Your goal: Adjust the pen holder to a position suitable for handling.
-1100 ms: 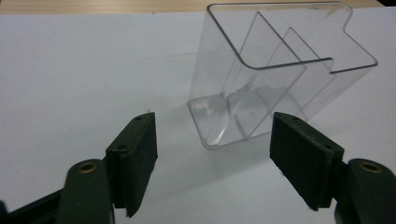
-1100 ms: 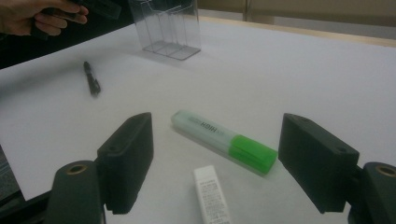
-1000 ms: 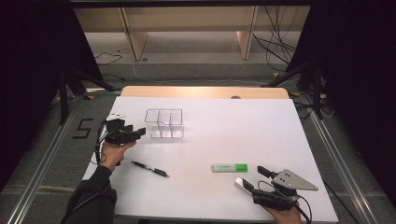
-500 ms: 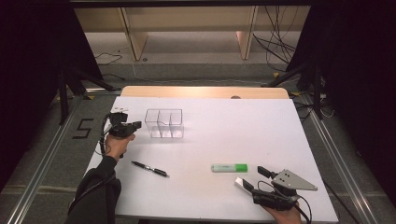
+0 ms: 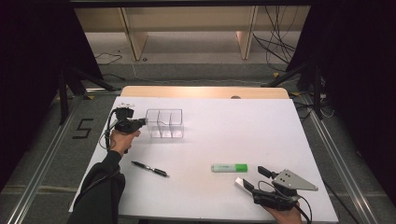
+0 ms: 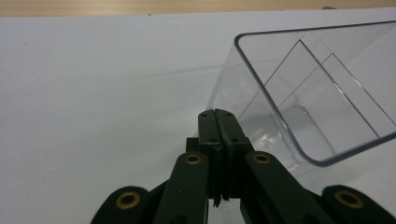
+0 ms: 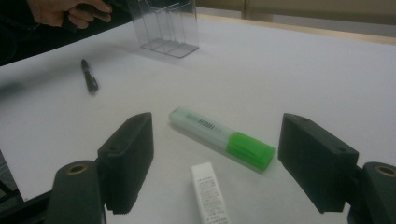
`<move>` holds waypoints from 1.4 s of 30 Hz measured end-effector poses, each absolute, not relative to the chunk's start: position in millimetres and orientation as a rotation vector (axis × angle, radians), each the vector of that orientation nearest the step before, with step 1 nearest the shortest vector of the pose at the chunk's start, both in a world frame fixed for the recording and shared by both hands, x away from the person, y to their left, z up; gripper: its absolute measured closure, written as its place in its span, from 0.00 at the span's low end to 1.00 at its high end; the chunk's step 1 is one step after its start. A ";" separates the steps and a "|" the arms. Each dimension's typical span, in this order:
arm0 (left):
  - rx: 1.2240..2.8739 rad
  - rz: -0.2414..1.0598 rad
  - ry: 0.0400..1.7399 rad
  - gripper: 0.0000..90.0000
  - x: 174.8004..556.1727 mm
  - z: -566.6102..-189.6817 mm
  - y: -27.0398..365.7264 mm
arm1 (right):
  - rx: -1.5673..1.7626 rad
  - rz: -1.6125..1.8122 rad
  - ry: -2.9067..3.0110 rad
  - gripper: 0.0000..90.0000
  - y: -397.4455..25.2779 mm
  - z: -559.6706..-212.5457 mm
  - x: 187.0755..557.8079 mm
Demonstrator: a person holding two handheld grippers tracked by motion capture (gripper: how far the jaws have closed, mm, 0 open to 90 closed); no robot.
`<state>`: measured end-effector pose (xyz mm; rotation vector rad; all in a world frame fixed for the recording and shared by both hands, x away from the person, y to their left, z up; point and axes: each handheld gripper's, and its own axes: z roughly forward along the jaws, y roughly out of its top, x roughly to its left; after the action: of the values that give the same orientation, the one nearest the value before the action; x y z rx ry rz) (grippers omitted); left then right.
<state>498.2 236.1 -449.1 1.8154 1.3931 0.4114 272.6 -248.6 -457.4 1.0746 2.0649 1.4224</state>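
Left, clear organizer point(image 5: 164, 123) upright, long axis crosswise, left gripper point(image 5: 140, 122) beside.

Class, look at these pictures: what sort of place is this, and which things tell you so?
Probably a lab or recording studio, not a home: a white table ringed by dark curtains, loose cables on the floor, and a taped number 5 beside floor rails.

Bright overhead light on the white table point(image 5: 224, 140), dark surroundings, soft shadows, slight blur.

Clear glossy plastic organizer point(image 6: 322, 93); matt white tabletop point(image 5: 243, 126); smooth plastic highlighter point(image 7: 222, 137); matt black jaws.
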 end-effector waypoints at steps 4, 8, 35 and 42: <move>1.806 0.392 1.401 1.00 499.0 -449.9 236.6 | 1.075 1.422 2.065 0.31 -248.6 -457.2 272.6; 1.809 0.385 1.397 1.00 499.4 -449.5 232.4 | 1.076 1.418 2.069 0.31 -248.0 -457.7 273.0; 1.882 0.299 1.306 1.00 509.9 -442.2 153.5 | 1.092 1.414 2.066 0.31 -250.7 -460.1 275.2; 1.887 0.291 1.284 1.00 511.2 -442.1 141.3 | 1.090 1.413 2.069 0.31 -250.5 -460.2 275.1</move>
<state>511.2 141.3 -442.1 1.8871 1.2841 0.2914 275.1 -250.5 -460.2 1.0897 2.0689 1.4128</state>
